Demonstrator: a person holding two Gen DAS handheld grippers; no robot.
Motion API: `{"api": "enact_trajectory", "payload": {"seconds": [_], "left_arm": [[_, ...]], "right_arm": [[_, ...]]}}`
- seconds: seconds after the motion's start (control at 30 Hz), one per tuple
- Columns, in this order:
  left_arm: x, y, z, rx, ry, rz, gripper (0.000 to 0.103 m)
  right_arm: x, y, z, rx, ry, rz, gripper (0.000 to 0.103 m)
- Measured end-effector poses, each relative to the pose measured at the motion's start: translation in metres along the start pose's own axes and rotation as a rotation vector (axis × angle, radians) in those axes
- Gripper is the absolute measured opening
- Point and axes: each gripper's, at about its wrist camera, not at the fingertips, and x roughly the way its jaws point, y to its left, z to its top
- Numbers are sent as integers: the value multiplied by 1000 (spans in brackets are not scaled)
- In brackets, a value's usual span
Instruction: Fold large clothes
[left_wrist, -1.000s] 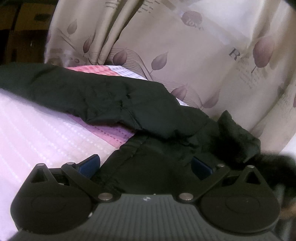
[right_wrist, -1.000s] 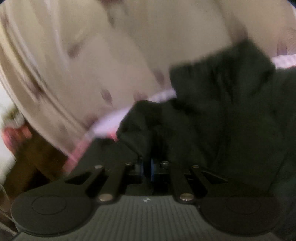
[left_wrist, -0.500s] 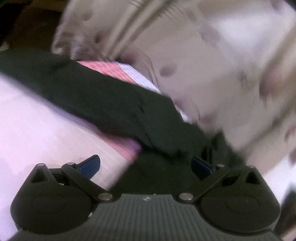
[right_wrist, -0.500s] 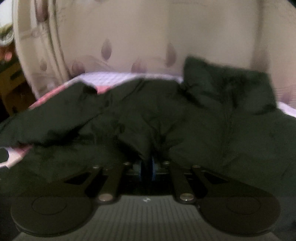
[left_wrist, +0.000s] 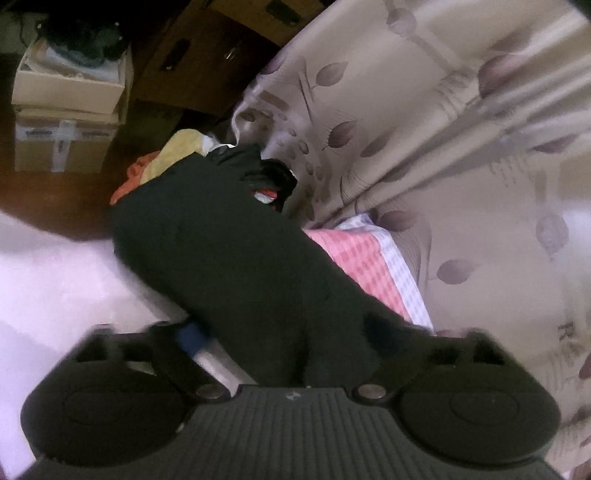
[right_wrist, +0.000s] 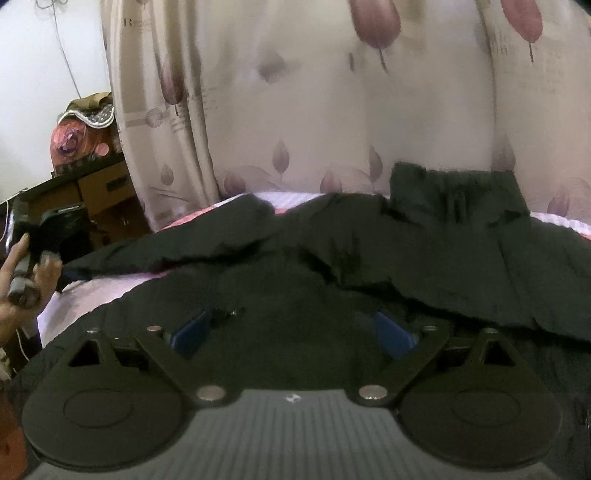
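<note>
A black padded jacket (right_wrist: 369, 258) lies spread on the pink-and-white bed sheet (left_wrist: 354, 254). Its collar (right_wrist: 454, 195) stands against the curtain. One sleeve (left_wrist: 236, 251) runs from my left gripper (left_wrist: 286, 332) toward the far end of the bed. The left jaws are closing with that sleeve between them. One blue pad (left_wrist: 188, 332) shows just beside the fabric, and the other is hidden under it. My right gripper (right_wrist: 293, 328) hovers low over the jacket's body with its jaws opening wide and nothing pinched. A hand (right_wrist: 22, 291) grips the left tool's handle.
A leaf-print curtain (right_wrist: 314, 110) hangs close behind the bed. Yellow and orange clothes (left_wrist: 162, 162) are piled at the sleeve's far end. Taped cardboard boxes (left_wrist: 62, 122) and brown furniture (left_wrist: 207, 55) stand beyond. A dark shelf with bags (right_wrist: 81, 144) is at the left.
The right gripper was shut on a fold of the jacket and has let go, opening wide. The left gripper rolled and swung along the sleeve, and its jaws have narrowed around it.
</note>
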Motion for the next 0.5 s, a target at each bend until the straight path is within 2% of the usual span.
{"api": "enact_trajectory", "payload": {"seconds": [0.03,0.07,0.1,0.13,0.23,0.27,0.37,0.5], "left_arm": [[6,1,2,5,18,11,30],[13,3,4,2,39,27,5],[19,8,5,-22,49,24,5],[19,12,5,-27,26,6,5],[14,-9,6,52,-48,26,3],[7,-22,7,66,-74,11,3],[-16,-84,4,168,-152,-55,3],[-51,-195,-25,359,-213,-207,3]], "right_arm": [[0,-1,-2,9,1,1,97],[0,-2,-4,23,3,1,97],[0,-4,-6,35,5,-1,97],[1,-6,-7,51,7,-3,97],[-1,-13,-8,103,4,-3,97],[-5,-16,-7,126,-4,-1,97],[-23,-29,0,191,-62,-6,97],[-57,-59,9,289,-138,-43,97]]}}
